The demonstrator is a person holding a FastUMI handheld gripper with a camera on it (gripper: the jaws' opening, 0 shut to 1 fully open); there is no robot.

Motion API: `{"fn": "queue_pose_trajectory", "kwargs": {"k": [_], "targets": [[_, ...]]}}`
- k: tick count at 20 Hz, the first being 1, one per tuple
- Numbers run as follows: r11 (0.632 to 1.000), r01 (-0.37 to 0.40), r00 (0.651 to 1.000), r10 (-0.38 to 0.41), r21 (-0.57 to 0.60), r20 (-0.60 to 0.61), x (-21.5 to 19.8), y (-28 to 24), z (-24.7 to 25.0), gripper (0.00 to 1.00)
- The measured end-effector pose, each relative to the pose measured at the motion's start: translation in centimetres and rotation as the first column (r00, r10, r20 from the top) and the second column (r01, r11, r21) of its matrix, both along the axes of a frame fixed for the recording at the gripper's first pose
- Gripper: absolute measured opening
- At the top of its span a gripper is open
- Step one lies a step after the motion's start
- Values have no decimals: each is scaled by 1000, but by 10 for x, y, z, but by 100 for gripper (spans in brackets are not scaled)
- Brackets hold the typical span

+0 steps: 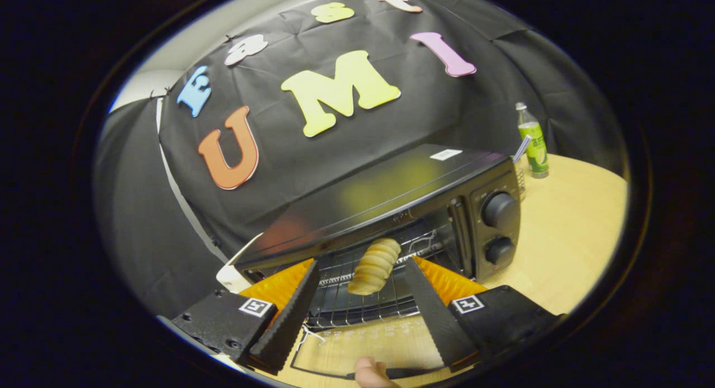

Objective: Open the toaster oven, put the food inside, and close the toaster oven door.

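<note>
Tongs [363,298] spread, gripping nothing | ridged tan bread roll [375,266] centre-frame on black toaster oven's [391,192] rack, released | glass door [363,343] down, lower frame, for loading

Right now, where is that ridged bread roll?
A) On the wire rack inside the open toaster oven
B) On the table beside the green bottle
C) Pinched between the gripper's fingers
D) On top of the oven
A: the bread roll lies on the wire rack inside the open toaster oven, and the gripper is open with its fingers apart on either side, not touching it.
</note>
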State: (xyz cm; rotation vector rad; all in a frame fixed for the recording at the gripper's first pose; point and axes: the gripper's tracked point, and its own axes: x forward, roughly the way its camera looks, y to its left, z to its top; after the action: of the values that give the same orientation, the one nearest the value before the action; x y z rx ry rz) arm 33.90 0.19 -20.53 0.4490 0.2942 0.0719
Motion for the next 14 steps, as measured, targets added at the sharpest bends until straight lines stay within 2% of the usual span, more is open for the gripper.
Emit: {"fn": "queue_pose_trajectory", "kwargs": {"k": [4,8,11,14], "targets": [[985,-2,1000,7,-172,28,-36,-1,27,100],[945,34,999,-35,-327,0,-70,1,36,100],[942,-14,998,-8,-334,-66,-96,25,24,100],[919,-60,990,4,-390,-143,-115,43,0,100]]}}
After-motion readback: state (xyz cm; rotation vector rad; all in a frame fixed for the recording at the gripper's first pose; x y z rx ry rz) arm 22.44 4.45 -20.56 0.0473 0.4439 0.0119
